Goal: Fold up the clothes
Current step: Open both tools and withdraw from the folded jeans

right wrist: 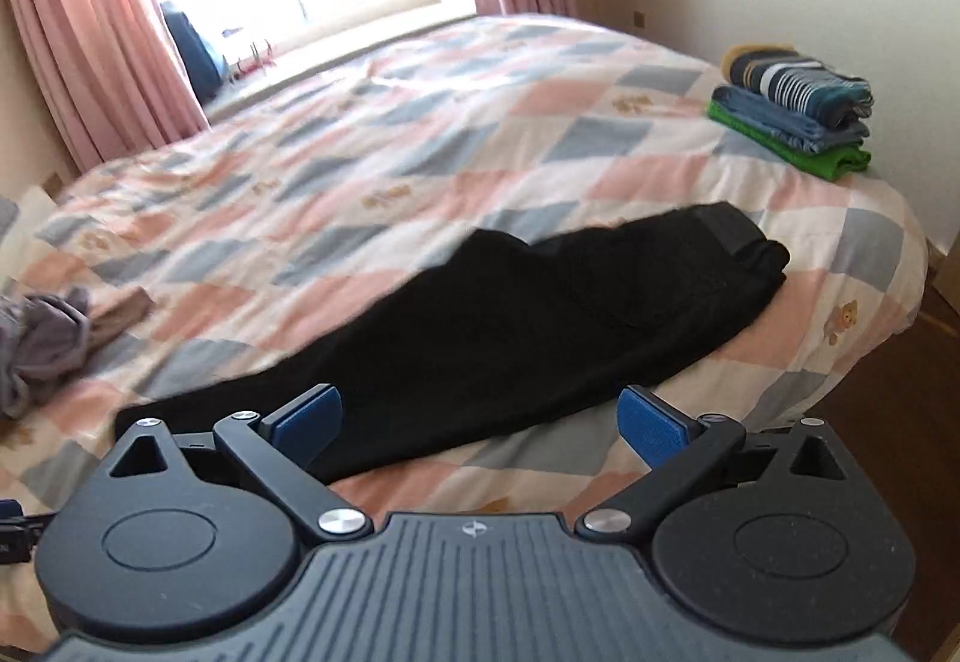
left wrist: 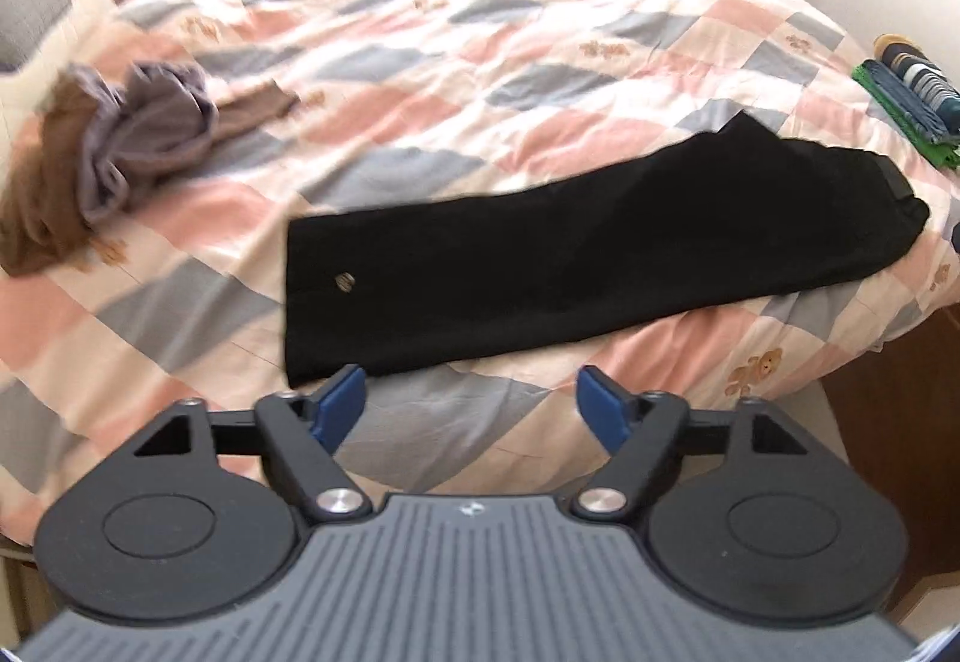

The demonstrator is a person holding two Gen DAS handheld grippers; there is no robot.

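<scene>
Black trousers (left wrist: 570,254), folded lengthwise on checked quilt (left wrist: 420,32), 12 o'clock of left tool (left wrist: 471,398) and right tool (right wrist: 480,422); both released, empty.

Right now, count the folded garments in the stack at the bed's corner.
3 visible in the stack: a green garment at the bottom, a blue garment in the middle, a striped garment on top. Something yellowish behind may be another; thinner pieces may be hidden.
</scene>
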